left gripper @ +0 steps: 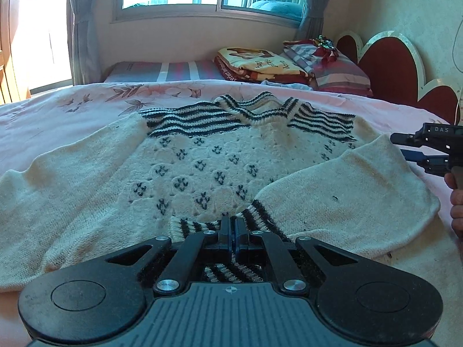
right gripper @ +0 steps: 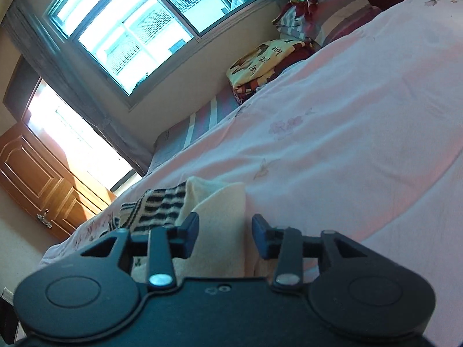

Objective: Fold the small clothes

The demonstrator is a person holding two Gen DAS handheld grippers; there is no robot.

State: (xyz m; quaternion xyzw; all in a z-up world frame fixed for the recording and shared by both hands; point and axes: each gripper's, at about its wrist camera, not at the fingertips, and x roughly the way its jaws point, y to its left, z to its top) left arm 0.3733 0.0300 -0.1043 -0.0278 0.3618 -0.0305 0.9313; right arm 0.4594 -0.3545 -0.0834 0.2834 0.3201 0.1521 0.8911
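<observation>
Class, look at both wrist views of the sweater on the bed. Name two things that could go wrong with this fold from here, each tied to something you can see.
1. The left gripper is shut on the striped cuff alone; pulling by that small pinch could stretch the knit or let it slip.

2. The right gripper hangs open beside the folded-in sleeve, holding nothing. With that side unpinned, the sweater may drag across the pink bedcover and bunch.

sweater point(left gripper: 202, 159): cream, black-and-white striped yoke and cuffs, dark motifs | bedspread point(left gripper: 72, 121): pink, floral print | headboard point(left gripper: 387, 69): dark red
</observation>
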